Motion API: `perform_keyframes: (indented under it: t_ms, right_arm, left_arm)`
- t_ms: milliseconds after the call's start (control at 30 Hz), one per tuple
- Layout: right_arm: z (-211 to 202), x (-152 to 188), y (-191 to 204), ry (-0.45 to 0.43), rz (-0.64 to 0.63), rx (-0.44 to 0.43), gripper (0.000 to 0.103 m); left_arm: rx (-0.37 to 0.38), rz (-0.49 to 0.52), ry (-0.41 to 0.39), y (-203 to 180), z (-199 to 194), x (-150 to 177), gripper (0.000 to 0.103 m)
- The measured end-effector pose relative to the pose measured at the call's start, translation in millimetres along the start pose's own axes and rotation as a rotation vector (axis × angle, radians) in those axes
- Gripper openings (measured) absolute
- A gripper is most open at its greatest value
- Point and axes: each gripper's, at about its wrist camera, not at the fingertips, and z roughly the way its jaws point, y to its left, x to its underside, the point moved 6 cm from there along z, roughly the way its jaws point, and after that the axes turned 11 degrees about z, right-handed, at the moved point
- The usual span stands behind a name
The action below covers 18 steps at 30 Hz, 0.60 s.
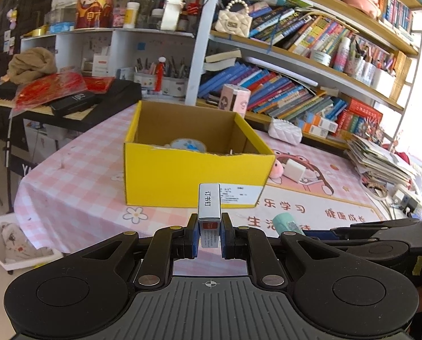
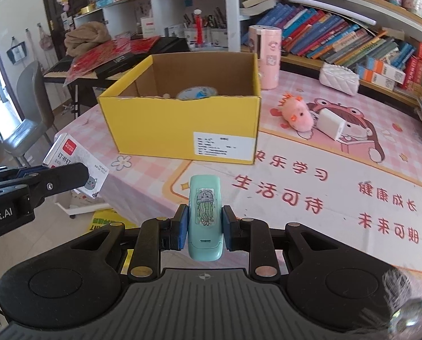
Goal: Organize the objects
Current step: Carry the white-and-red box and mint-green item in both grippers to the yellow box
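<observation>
My left gripper (image 1: 209, 228) is shut on a small white box of staples (image 1: 209, 208), held on edge in front of the yellow cardboard box (image 1: 194, 180). From the right wrist view the same staples box (image 2: 75, 164) shows at the left, gripped in the left gripper (image 2: 49, 182). My right gripper (image 2: 205, 226) is shut on a mint-green stapler (image 2: 205, 215) with a sticker on top, short of the yellow box (image 2: 182, 130). The yellow box is open-topped, and a round blue-and-white item (image 2: 196, 93) lies inside.
A pink plush toy (image 2: 296, 112) and a white charger block (image 2: 330, 126) lie right of the box on the pink table mat (image 2: 310, 187). A pink cylinder (image 2: 265, 56) and white quilted pouch (image 2: 338, 79) stand behind. Bookshelves (image 1: 310, 65) line the back; a keyboard (image 1: 69, 102) sits left.
</observation>
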Motion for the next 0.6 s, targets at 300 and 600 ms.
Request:
perform_keyframes:
  t_ms: [300, 600]
  right_arm:
    - [2.4, -27.6, -8.6, -0.037, 0.036, -0.014, 0.023]
    - [14.6, -72.9, -13.4, -0.079, 0.057, -0.059, 0.023]
  left_arm:
    - [-0.01, 0.001, -0.035, 2.6, 8.5, -23.4, 0.013]
    - [-0.027, 0.021, -0.064, 6.5, 34.3, -56.1, 0.013]
